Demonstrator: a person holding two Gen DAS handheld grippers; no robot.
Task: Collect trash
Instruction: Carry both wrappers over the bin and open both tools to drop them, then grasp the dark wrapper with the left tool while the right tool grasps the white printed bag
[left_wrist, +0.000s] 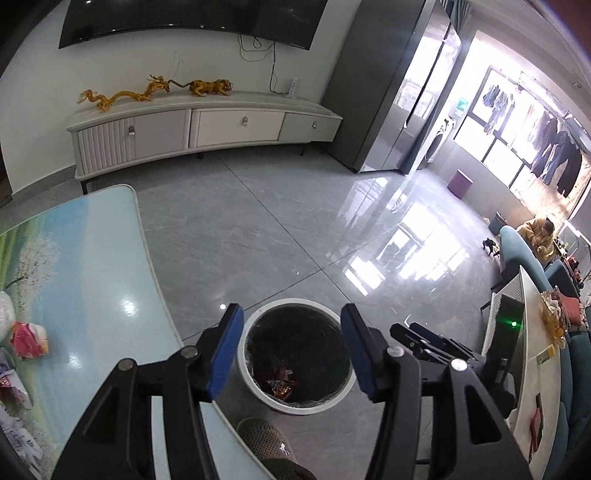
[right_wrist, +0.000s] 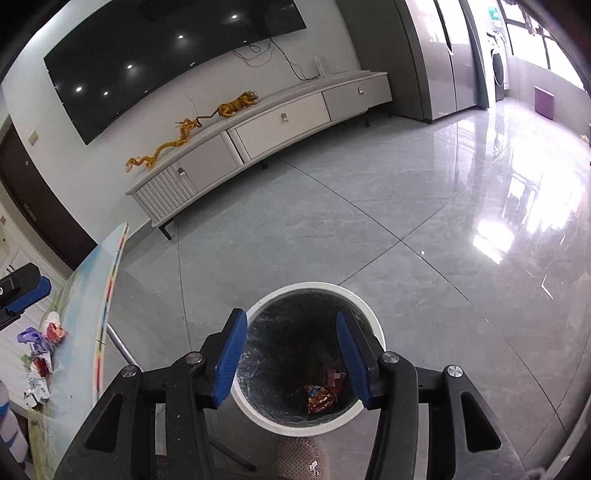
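A white round trash bin (left_wrist: 258, 397) with a dark liner stands on the floor; it also shows in the right wrist view (right_wrist: 373, 326). Orange snack wrappers (left_wrist: 281, 386) lie at its bottom, also seen in the right wrist view (right_wrist: 320, 397). My left gripper (left_wrist: 291, 350) is open and empty above the bin. My right gripper (right_wrist: 291, 356) is open and empty above the bin too. Crumpled trash (left_wrist: 27, 339) lies on the table (left_wrist: 96, 258) at the left; more pieces (right_wrist: 44, 347) show in the right wrist view.
The right gripper's body (left_wrist: 436, 345) sits just right of the left one. A slipper (left_wrist: 266, 439) is beside the bin. A white TV cabinet (left_wrist: 207, 125) and a grey fridge (left_wrist: 391, 88) stand across the tiled floor. A sofa (left_wrist: 517, 251) is at the right.
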